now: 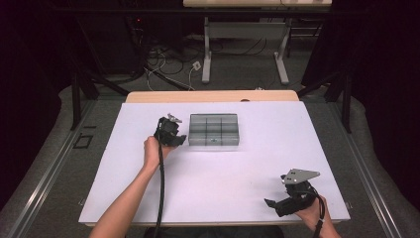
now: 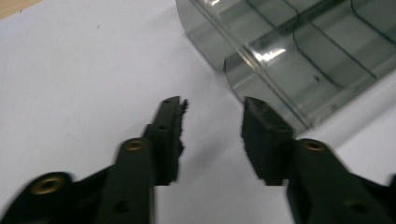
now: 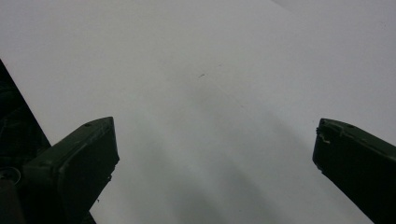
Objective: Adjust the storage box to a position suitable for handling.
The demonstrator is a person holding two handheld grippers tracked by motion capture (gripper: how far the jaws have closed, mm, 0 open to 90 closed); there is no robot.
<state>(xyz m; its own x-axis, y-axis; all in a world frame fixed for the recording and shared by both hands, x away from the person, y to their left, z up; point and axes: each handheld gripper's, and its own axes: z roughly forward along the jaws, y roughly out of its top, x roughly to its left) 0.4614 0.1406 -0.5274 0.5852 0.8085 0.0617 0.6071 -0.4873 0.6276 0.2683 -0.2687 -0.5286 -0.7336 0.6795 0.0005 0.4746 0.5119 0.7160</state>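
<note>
So the left gripper [image 1: 174, 133] sits just beside the left end of the smoky clear compartment box [image 1: 213, 129], jaws parted a bit with nothing between them, tips right by the box's near corner [image 2: 261, 79]. That box rests mid-table on the white tabletop [image 1: 237, 168]. Over by the near right corner, the right gripper [image 1: 276, 203] is spread wide and empty.

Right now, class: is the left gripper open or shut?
Open: the left gripper shows a clear gap between its jaws, just short of the grey compartment box.
</note>
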